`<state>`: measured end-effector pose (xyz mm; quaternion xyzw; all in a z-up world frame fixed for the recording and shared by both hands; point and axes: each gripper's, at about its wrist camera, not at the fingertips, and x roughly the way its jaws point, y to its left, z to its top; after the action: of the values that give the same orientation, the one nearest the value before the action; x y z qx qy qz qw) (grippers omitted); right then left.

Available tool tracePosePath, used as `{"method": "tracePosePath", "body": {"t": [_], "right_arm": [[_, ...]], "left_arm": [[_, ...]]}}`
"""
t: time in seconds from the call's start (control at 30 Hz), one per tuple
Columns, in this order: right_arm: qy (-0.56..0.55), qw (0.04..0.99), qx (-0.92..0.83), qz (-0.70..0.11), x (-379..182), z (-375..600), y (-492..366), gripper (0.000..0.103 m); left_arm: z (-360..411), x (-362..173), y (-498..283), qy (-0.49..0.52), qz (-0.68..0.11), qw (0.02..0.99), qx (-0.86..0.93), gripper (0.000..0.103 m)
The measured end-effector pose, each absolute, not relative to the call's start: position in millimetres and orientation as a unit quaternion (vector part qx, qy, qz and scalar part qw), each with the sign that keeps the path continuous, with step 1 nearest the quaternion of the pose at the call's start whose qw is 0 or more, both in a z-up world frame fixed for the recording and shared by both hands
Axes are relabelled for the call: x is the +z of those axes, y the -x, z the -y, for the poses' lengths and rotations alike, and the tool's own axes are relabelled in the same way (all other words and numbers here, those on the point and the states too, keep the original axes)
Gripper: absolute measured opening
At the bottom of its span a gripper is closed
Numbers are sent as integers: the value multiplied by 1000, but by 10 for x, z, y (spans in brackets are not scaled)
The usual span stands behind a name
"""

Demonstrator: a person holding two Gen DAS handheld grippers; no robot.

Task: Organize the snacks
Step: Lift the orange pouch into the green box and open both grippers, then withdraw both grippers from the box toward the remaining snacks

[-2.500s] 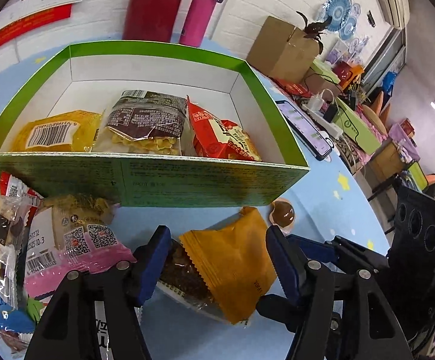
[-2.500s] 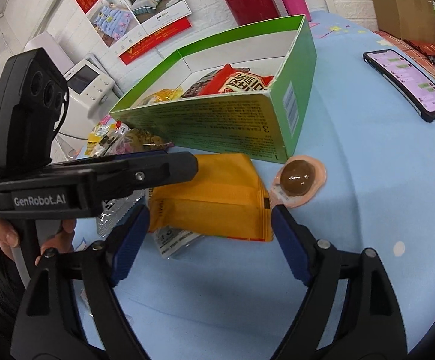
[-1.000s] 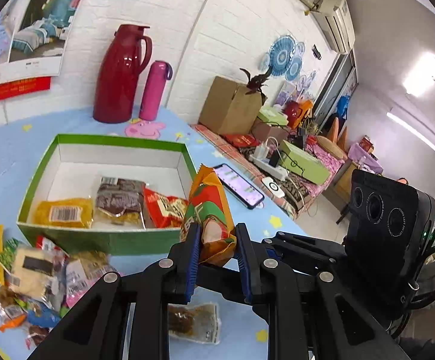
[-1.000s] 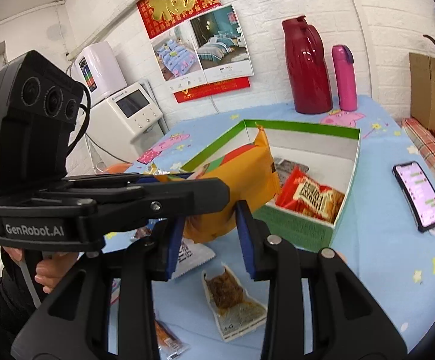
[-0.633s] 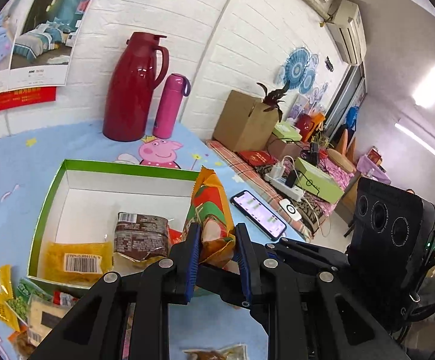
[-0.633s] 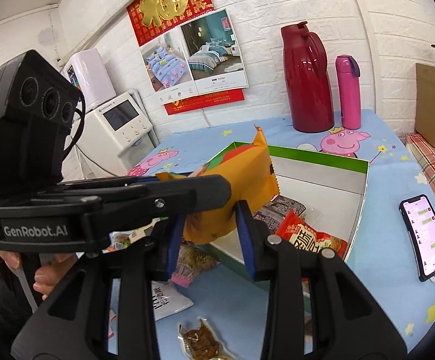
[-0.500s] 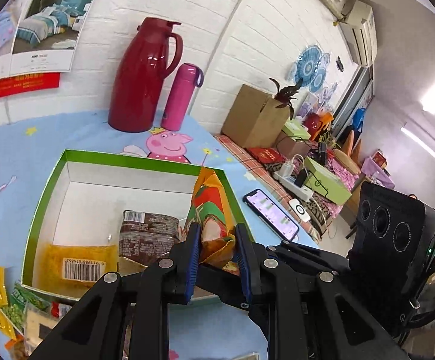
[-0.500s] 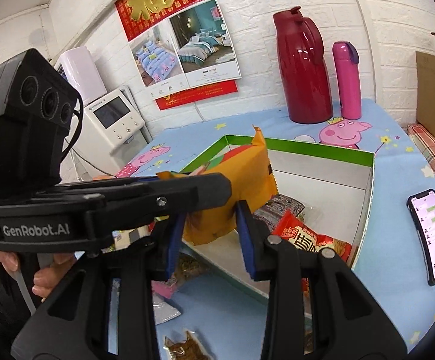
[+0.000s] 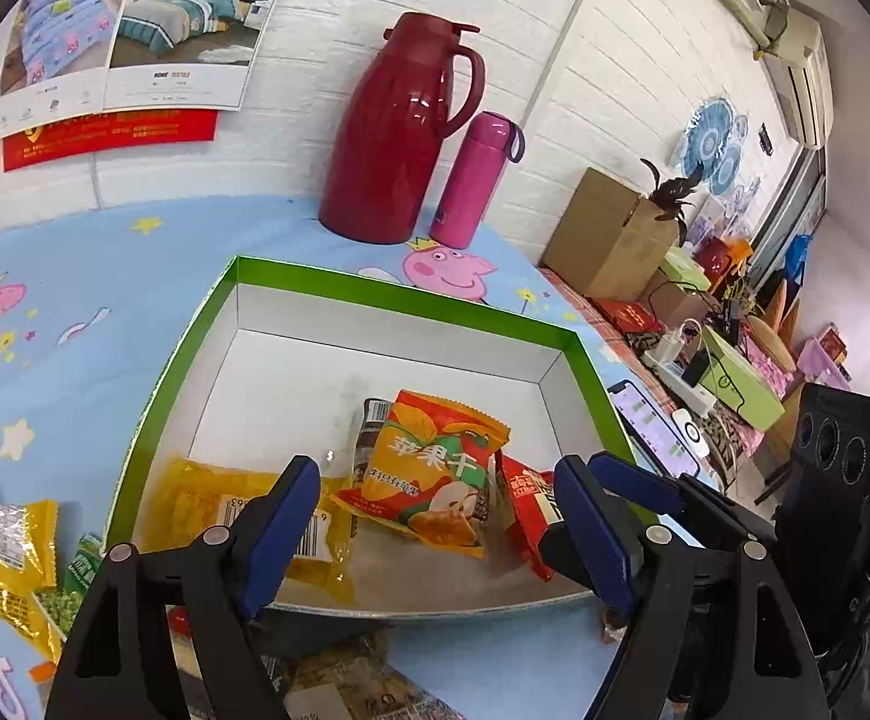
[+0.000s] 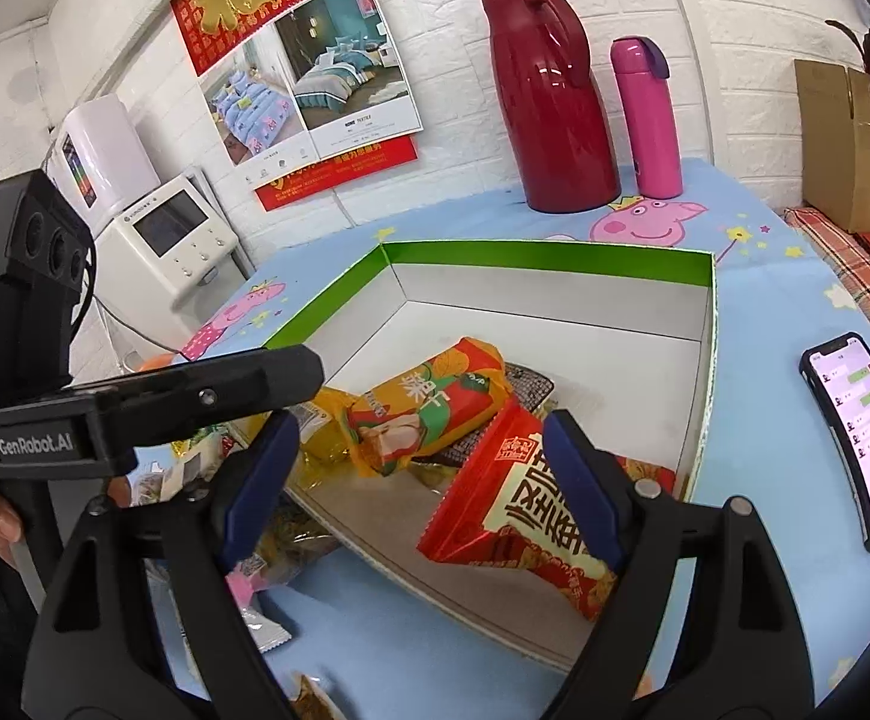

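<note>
**Both grippers open above a green box holding four snack packets**

The green-rimmed box (image 9: 165,360) sits on a blue cartoon-print tablecloth (image 9: 105,276), its white inside open to the top so packets can be dropped in from above. The left gripper (image 9: 435,516) hovers over the near edge with its blue-padded jaws spread wide and nothing between them. The right gripper (image 10: 417,480) hangs beside it, jaws likewise released and empty.

The orange fruit-print packet (image 9: 429,474) lies in the box directly beyond the left gripper's jaws, resting partly on top of a dark packet (image 9: 375,420). It looks placed, though slanted, probably because it sits on its neighbours rather than on the floor of the box.

Counted inside the box: four packets, clustered at the near end. They are the orange one, the dark one under it, a yellow packet (image 9: 219,504) to its left and a red packet (image 10: 525,492) to its right. The far half of the box is bare.

Outside the box, to the left, more loose packets (image 9: 3,546) wait on the cloth; their number cannot be told. One phone (image 10: 855,432) lies to the right. One red jug (image 9: 399,132) and one pink flask (image 9: 477,180) stand against the wall.
</note>
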<state>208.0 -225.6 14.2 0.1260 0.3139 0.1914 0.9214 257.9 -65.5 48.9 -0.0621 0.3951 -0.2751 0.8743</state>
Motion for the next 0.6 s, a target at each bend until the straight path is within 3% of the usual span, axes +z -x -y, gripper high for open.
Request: {"method": "tracePosePath", "body": {"t": [0.33, 0.6], "right_arm": [[-127, 933, 191, -276, 479, 2490, -1313, 89], [-138, 933, 176, -283, 398, 2693, -761, 90]], "left_arm": [[618, 840, -1846, 53, -393, 865, -307, 82], [536, 696, -1140, 43, -406, 865, -293, 83]]}}
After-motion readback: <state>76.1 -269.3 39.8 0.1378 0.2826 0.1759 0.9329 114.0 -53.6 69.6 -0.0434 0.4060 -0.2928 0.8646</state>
